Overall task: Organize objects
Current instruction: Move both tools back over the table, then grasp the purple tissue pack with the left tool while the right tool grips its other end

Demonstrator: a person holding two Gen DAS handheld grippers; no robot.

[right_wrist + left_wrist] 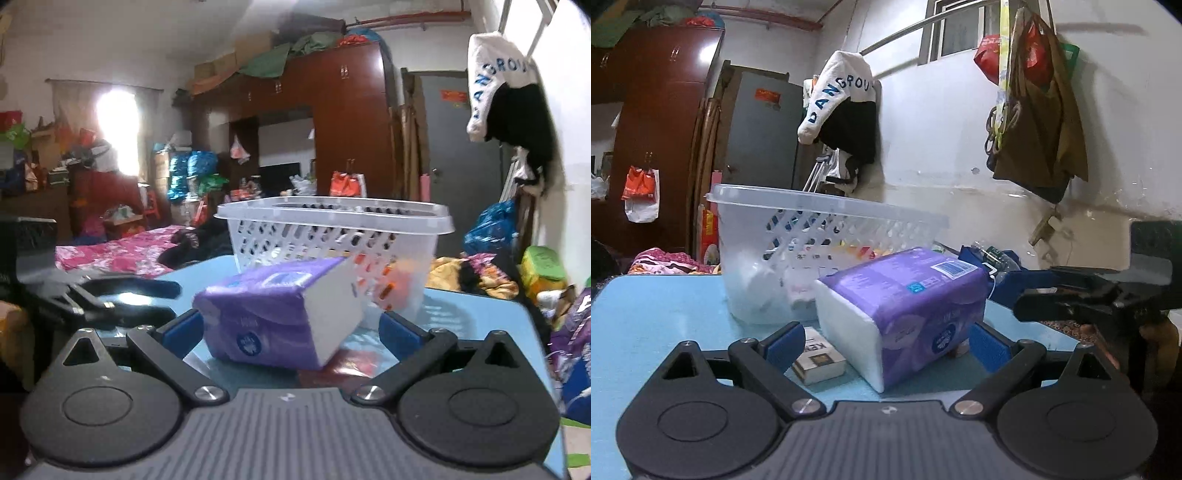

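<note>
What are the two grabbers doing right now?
Left gripper: open, around the tissue pack, not squeezing.
Right gripper: open, same pack between its fingers.

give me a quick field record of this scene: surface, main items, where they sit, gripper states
surface: light blue tabletop
container: translucent white perforated plastic basket, upright at the far side, some items inside, not identifiable
main item: purple plastic-wrapped tissue pack, on the table in front of the basket
small item: white cigarette-style box, beside the pack
left hand-held gripper: open, blue pads either side of the pack's near end and the box, contact unclear
right hand-held gripper: open, pads flank the pack, grip not evident
</note>
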